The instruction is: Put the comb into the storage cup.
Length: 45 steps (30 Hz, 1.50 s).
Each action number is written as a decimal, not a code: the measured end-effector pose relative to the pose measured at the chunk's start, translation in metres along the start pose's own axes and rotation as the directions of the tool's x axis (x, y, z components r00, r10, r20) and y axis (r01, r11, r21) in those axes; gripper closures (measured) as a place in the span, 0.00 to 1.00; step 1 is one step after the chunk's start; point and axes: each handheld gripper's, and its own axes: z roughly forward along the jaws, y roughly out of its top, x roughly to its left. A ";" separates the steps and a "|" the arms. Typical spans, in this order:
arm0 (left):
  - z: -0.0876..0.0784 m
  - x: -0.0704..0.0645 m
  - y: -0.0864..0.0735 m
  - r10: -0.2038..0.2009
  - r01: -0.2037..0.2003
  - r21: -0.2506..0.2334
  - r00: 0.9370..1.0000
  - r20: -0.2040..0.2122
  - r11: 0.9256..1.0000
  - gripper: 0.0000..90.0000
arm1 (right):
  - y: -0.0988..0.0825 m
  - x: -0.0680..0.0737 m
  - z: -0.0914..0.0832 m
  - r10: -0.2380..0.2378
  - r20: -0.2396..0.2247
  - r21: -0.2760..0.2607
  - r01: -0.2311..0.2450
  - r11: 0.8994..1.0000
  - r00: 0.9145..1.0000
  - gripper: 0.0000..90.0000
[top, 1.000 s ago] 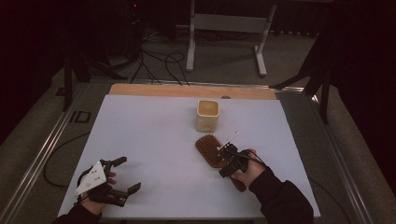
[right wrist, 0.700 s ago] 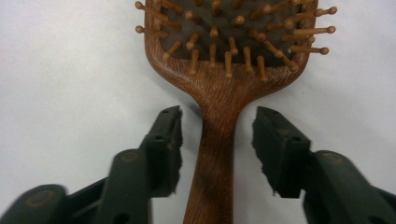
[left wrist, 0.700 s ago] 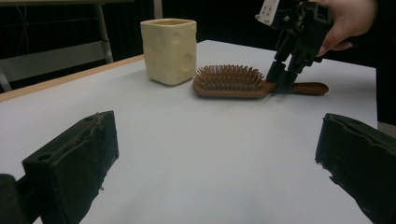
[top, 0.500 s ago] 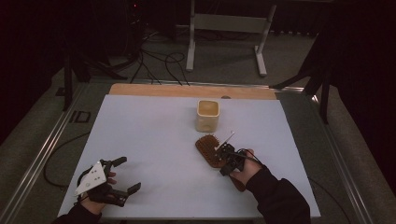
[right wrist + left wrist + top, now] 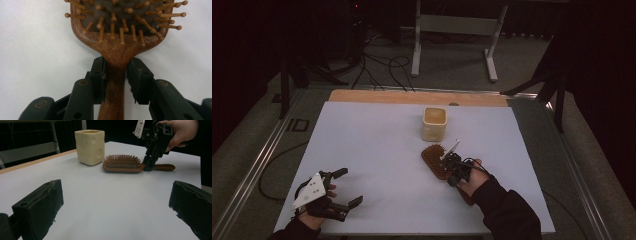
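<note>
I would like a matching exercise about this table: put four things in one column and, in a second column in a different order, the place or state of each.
Things:
1. wooden paddle hairbrush
2. cream square cup with round dimples
3. left gripper
4. right gripper

Places or states:
A. stands upright beyond the brush head
B. jaws wide apart, nothing between them
C. lies on the white table, bristles up
D. jaws have just been closing, pads at the neck of the handle

Pairs: 1-C, 2-A, 3-B, 4-D
</note>
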 end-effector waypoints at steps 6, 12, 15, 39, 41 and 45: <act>0.000 0.000 0.000 -0.001 0.001 0.001 1.000 0.001 1.000 0.00 | 0.000 -0.003 0.000 0.035 -0.021 0.001 -0.035 0.999 0.999 0.76; 0.001 0.000 0.000 -0.001 0.001 0.003 1.000 0.001 1.000 0.00 | 0.000 -0.003 0.000 0.041 -0.021 0.011 -0.041 0.999 0.999 0.79; 0.001 0.000 -0.001 -0.001 0.001 0.006 1.000 0.002 1.000 0.00 | -0.001 -0.002 0.001 0.027 -0.012 0.006 -0.027 1.000 1.000 0.81; 0.002 0.000 -0.001 -0.005 0.005 0.014 1.000 -0.001 1.000 0.00 | -0.038 0.006 0.002 -0.020 0.035 -0.275 0.029 0.961 0.999 0.81; 0.002 0.000 -0.001 -0.006 0.006 0.013 1.000 -0.001 1.000 0.00 | -0.039 0.006 0.002 -0.018 0.032 -0.290 0.026 0.957 0.999 0.81; 0.002 0.001 -0.002 -0.005 0.005 0.015 1.000 0.000 1.000 0.00 | -0.042 0.007 0.000 -0.019 0.003 -0.346 0.019 0.938 1.000 0.81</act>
